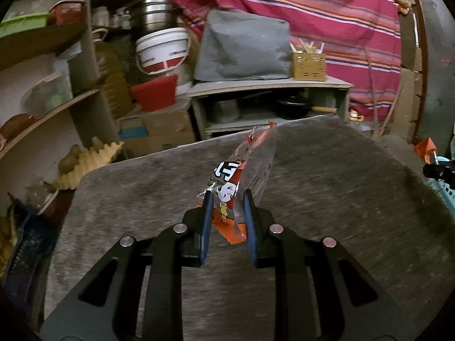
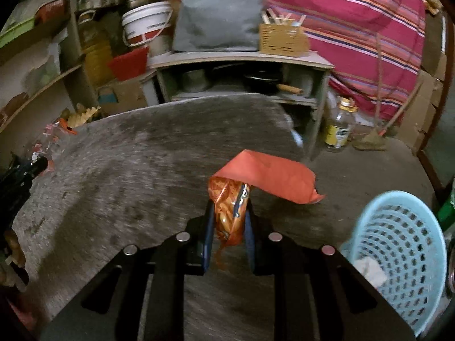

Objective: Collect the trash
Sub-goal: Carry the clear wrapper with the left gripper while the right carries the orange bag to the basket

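Left wrist view: left hand-held gripper (image 1: 227,199) clamped on a clear snack wrapper (image 1: 244,167) with cartoon print, held above the grey table (image 1: 327,187). Right hand-held gripper's tip shows at far right edge.

Right wrist view: right hand-held gripper (image 2: 229,207) clamped on a crumpled orange chip bag (image 2: 229,210) plus a red paper scrap (image 2: 270,179), over the table's right edge. Blue basket (image 2: 403,244) near right, white wad inside.

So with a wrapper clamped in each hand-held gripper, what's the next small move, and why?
Probably carry the right hand-held gripper, shut on the orange snack bag, over the blue basket at its lower right: the basket already holds crumpled trash and lies closer to this gripper.
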Tool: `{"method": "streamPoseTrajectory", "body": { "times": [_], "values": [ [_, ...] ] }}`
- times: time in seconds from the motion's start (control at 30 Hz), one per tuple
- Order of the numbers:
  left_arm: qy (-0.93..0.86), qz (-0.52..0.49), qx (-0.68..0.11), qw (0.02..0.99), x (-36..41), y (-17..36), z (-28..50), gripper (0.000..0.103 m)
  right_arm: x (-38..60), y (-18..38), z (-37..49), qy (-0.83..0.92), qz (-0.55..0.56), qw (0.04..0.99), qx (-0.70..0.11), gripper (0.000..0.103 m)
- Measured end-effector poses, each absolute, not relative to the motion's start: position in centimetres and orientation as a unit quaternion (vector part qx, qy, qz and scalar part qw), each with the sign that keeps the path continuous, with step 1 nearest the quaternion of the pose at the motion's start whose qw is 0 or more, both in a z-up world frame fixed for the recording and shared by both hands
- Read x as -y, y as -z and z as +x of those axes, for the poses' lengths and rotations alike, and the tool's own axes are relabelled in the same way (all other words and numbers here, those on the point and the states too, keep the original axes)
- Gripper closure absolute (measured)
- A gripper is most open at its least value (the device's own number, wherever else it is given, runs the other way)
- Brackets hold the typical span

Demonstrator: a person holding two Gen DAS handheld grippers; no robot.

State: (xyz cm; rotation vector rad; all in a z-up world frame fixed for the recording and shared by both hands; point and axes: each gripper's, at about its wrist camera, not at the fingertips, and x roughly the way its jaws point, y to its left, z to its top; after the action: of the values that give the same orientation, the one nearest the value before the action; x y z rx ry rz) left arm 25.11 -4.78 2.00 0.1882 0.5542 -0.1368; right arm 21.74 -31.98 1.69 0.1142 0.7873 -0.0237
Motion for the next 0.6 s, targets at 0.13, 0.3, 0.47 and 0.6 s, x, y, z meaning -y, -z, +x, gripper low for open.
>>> {"method": "streamPoseTrajectory", "body": {
  "times": [0.13,0.3,0.47,0.6],
  "values": [
    [0.081,0.104,-0.271,0.954,7.9,-2.1,24.4,0.083,35.7,-2.0,19.8,0.031,0.067,0.922,-0.379,0.083],
    [0.113,0.112,-0.255,0.954,12.5,-3.2,22.8,0.083,40.4,-2.2,16.8,0.060,0.062,0.922,-0.377,0.083],
    [0.162,0.137,-0.227,0.951,19.0,-4.3,20.2,0.083,45.3,-2.3,13.6,0.092,0.069,0.922,-0.370,0.083],
    [0.209,0.139,-0.222,0.942,24.5,-4.6,18.1,0.083,48.1,-2.3,11.7,0.105,0.082,0.921,-0.366,0.083]
  ]
}}
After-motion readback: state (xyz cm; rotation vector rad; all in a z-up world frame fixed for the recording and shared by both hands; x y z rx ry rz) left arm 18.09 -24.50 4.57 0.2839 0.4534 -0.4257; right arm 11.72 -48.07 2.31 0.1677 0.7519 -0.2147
